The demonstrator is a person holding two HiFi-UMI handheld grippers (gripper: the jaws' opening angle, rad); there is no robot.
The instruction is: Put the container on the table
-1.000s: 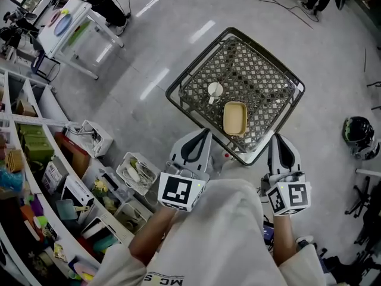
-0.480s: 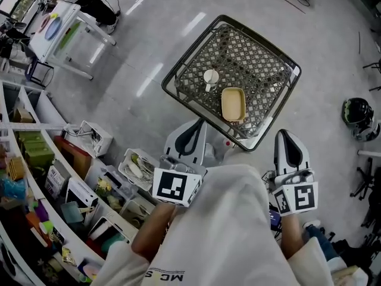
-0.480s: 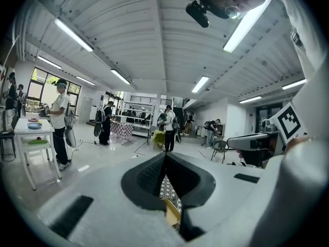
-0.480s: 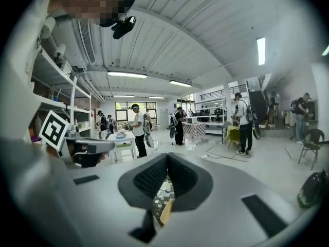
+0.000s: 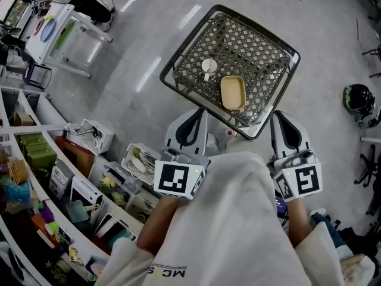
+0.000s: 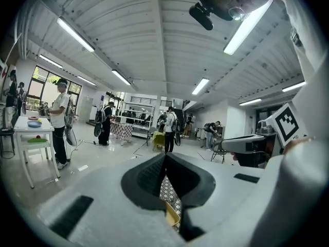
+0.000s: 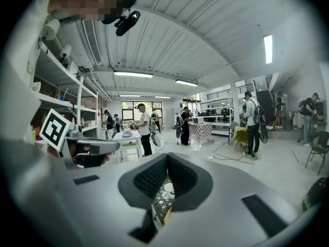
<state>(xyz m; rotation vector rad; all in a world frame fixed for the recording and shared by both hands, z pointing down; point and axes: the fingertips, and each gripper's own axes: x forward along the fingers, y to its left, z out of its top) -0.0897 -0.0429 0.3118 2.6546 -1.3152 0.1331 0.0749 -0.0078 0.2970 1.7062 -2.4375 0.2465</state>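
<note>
Pale-yellow rounded-rectangle container [image 5: 233, 93] sits open-topped in the mesh cart [image 5: 256, 46] beside a white cup [image 5: 209, 68], left gripper [image 5: 197, 119] and right gripper [image 5: 282, 123] just short of the cart, jaws pressed together, empty.

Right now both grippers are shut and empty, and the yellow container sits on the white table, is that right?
No: the head view shows the yellow container in the wire cart beside the white cup, not on the white table. The left gripper and right gripper are indeed shut and empty.

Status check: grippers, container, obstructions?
Left gripper, right gripper shut, empty. Container in cart, ungripped. Cup beside it, apart; nothing over it.
</note>
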